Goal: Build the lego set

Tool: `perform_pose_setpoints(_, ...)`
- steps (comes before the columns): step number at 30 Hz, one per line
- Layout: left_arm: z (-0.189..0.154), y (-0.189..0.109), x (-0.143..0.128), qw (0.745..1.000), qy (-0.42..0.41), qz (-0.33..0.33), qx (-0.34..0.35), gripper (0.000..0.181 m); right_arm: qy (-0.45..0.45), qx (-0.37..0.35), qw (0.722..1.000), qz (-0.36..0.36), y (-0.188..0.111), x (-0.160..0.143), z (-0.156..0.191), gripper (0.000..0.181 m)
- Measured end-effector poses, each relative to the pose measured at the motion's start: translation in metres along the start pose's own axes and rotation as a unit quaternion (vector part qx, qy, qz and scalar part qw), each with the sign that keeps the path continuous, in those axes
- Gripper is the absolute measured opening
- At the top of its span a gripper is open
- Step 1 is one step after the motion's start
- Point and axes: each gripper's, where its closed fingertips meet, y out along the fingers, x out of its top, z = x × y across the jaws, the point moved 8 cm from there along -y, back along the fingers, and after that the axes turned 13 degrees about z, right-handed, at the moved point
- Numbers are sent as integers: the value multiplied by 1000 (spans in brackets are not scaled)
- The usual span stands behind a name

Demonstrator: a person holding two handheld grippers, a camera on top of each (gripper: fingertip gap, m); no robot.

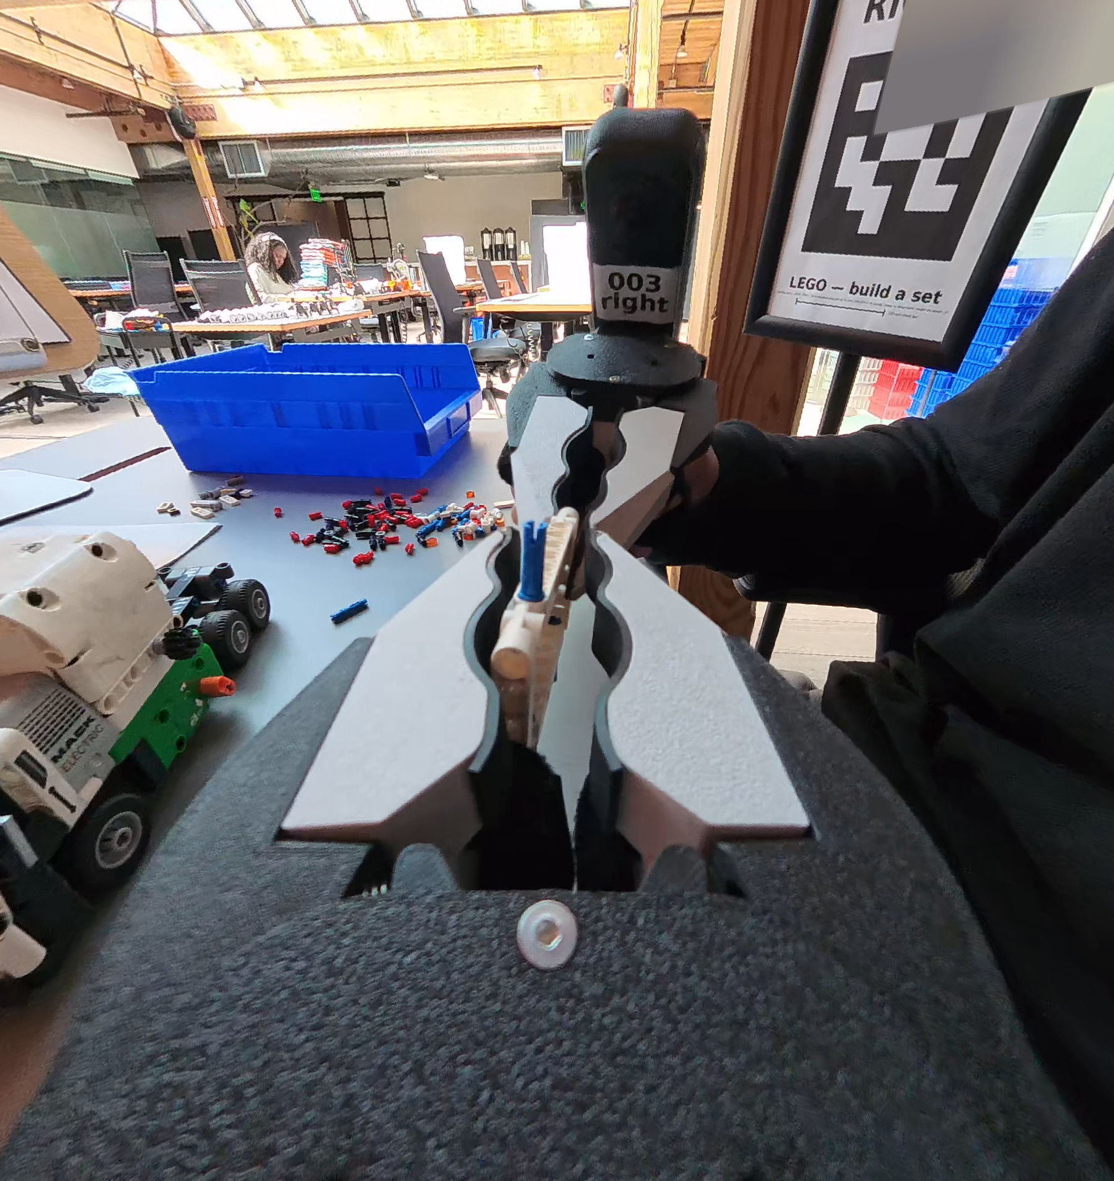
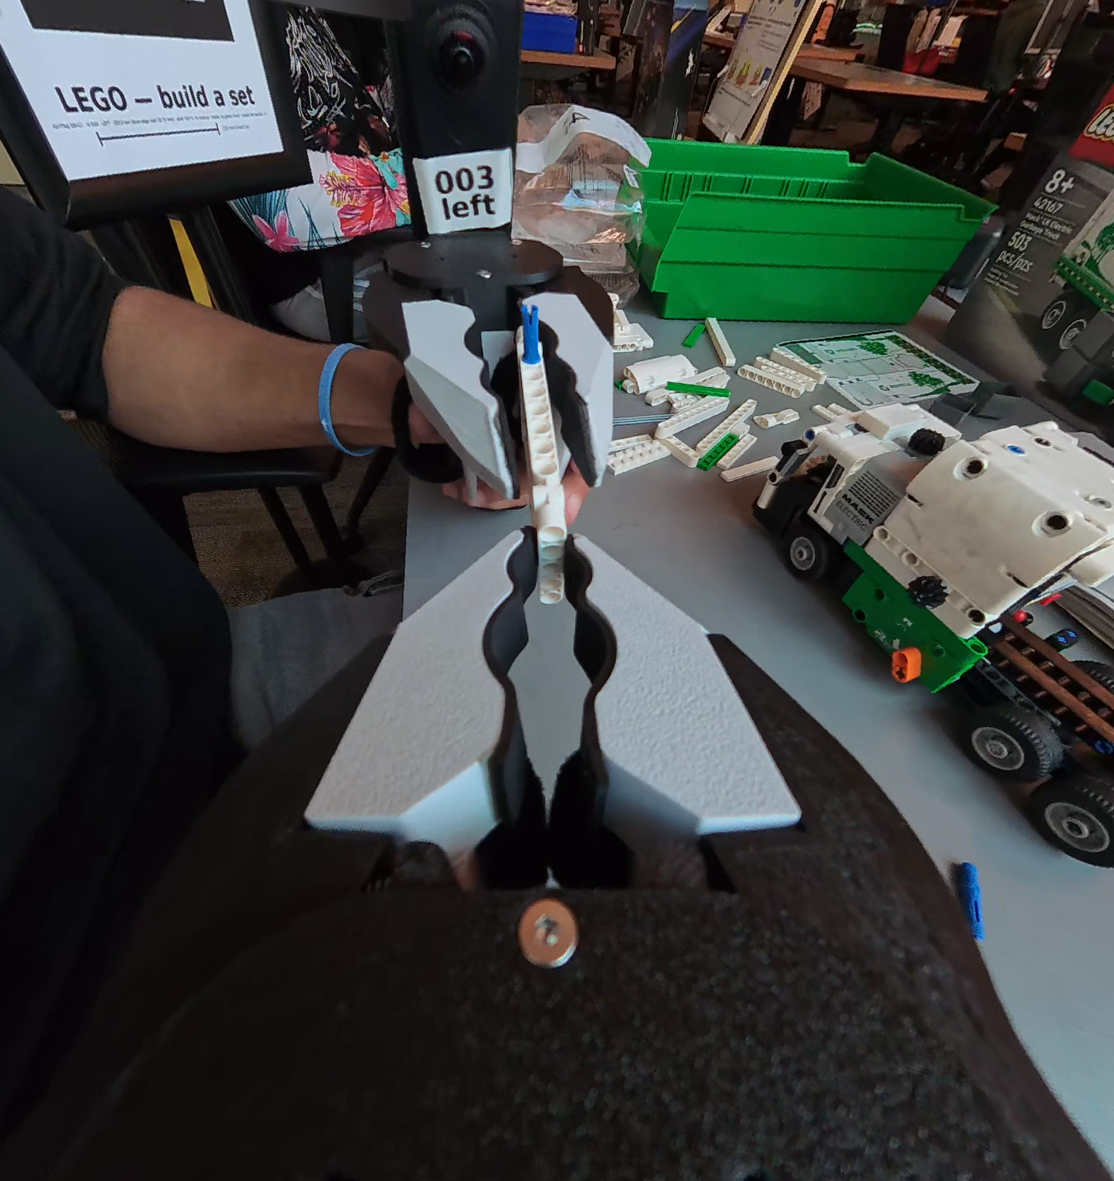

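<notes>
Two grippers meet over the table edge, both on one white lego beam (image 2: pixel 544 460). Left gripper (image 1: pixel 538 575) is closed down on the beam's far half, beam standing on edge between its fingers, with a blue pin (image 1: pixel 532 562) plugged in near that end and sticking up. Right gripper (image 2: pixel 551 562) pinches the beam's other end just at its fingertips, gap narrow, only the last hole or so inside. Beam is held in the air, off the grey table (image 2: pixel 669 575), between the person's two hands. It looks light, rigid, smooth plastic; it won't bend, but it could twist or slip out of a tip-only pinch, so I'd judge a deeper hold on the flat sides safer. The pin looks small and likely press-fit, so pushing needs the beam braced. Half-built truck (image 2: pixel 925 511) sits to the side, loose white beams (image 2: pixel 701 422) near a green bin (image 2: pixel 797 255); small red and blue pins (image 1: pixel 401 517) lie by a blue bin (image 1: pixel 311 409).
</notes>
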Motion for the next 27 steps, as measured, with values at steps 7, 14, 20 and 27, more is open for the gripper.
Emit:
perform_pose_setpoints(7, -1, 1, -1, 1000, 2, 10, -12, 7, -4, -1, 1000, -3, 0, 0, 1, 7)
perform_pose_setpoints(14, 0, 1, -2, 1000, 9, 17, 17, 6, 33, 4, 999, 28, -12, -13, -10, 23)
perform_pose_setpoints(20, 21, -9, -7, 989, 23, 42, 138, 6, 128, -177, 953, 210, -47, -60, -87, 25)
perform_pose_setpoints(27, 25, -10, -6, 993, 3, 35, 115, 6, 130, -143, 946, 260, -24, -81, -122, 20)
